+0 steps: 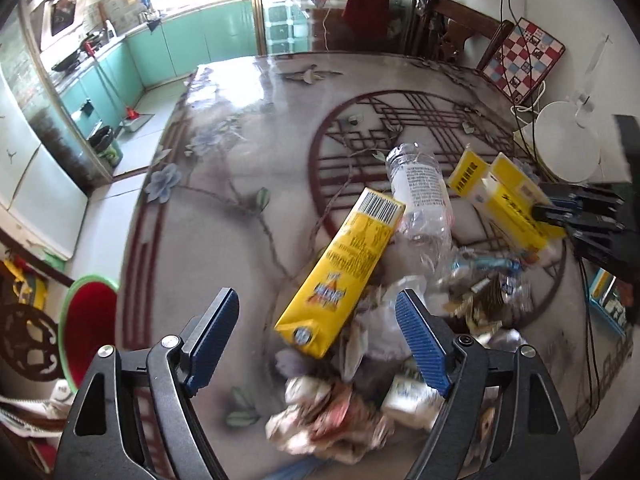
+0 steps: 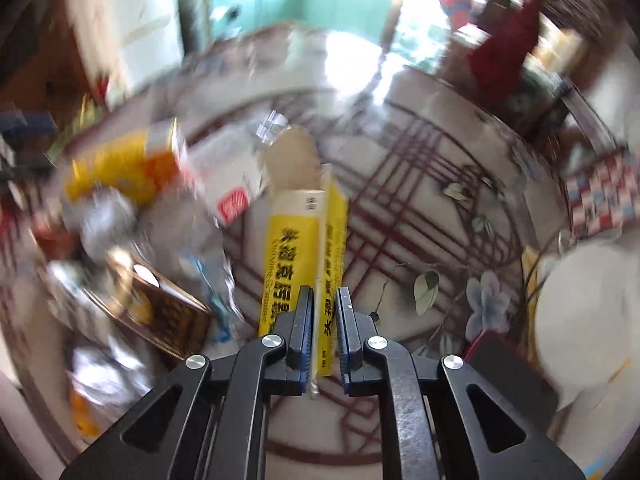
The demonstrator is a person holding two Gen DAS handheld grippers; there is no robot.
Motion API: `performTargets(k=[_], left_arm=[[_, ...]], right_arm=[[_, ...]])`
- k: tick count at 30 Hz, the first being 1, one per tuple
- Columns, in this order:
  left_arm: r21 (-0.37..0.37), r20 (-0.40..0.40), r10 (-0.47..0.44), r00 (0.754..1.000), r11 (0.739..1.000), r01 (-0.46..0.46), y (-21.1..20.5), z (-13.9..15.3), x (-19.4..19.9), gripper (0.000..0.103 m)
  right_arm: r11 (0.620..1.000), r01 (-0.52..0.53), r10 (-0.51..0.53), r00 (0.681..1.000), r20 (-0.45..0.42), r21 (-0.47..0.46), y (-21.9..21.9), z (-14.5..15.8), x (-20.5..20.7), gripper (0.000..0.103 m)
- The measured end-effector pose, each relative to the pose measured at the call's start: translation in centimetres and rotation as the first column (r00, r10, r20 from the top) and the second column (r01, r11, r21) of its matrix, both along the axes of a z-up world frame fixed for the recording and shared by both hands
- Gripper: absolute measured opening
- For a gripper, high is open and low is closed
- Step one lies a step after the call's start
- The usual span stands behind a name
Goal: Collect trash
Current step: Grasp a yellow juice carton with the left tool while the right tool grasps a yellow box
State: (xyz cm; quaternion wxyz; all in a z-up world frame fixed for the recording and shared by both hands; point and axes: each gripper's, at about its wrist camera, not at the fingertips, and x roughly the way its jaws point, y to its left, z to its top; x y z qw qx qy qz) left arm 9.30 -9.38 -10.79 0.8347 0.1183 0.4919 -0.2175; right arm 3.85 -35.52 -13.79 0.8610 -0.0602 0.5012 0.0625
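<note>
Blurring hides most of the right wrist view's trash pile (image 2: 132,264). On the table (image 1: 224,152), the left gripper (image 1: 316,344) hovers wide open over crumpled paper (image 1: 324,420). The right gripper (image 2: 325,336) pinches an opened yellow box (image 2: 304,240), long axis pointing away toward the far edge.

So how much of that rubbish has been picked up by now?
Nothing looks cleared yet. The right gripper is shut on a yellow medicine box. The left gripper hangs open. Still on the table: yellow carton, plastic bottle, crumpled paper.
</note>
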Motion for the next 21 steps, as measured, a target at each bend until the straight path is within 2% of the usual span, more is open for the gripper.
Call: performTargets(k=[3,5,8,9,11,14,21], left_arm=[[0.037,-0.052,-0.003,0.999,0.999,0.005,-1.8,-1.9,1.6,0.081],[0.064,-0.076,-0.01,0.997,0.998,0.015,-2.8,-3.0,2.3,0.081],[0.085,-0.088,-0.012,0.996,0.996,0.019,-3.7,-3.8,2.5,0.079],[0.085,-0.095,-0.008,0.995,0.996,0.016,-3.9,-4.0,2.7,0.077],[0.076,-0.116,0.008,0.993,0.997,0.001,-3.8,-4.3,3.0,0.054],[0.061,-0.133,0.023,0.991,0.998,-0.015,-3.4,-4.4,3.2,0.035],[-0.01,-0.046,0.084,0.995,0.996,-0.085,-0.9,-0.9,2.7,0.034]], right_arm=[[0.991,0.064,-0.069,0.997,0.039,0.115,-0.8,1.2,-1.6,0.007],[0.973,0.113,-0.127,0.99,0.057,0.202,-1.2,1.8,-2.6,0.007],[0.945,0.169,-0.194,0.979,0.066,0.279,-1.8,2.4,-3.5,0.007],[0.936,0.186,-0.214,0.975,0.064,0.3,-1.9,2.4,-3.8,0.007],[0.918,0.21,-0.242,0.969,0.056,0.335,-2.0,2.5,-4.2,0.007],[0.898,0.235,-0.272,0.961,0.049,0.373,-2.4,2.4,-4.4,0.007],[0.886,0.252,-0.3,0.952,0.065,0.389,-2.1,3.1,-4.9,0.007]])
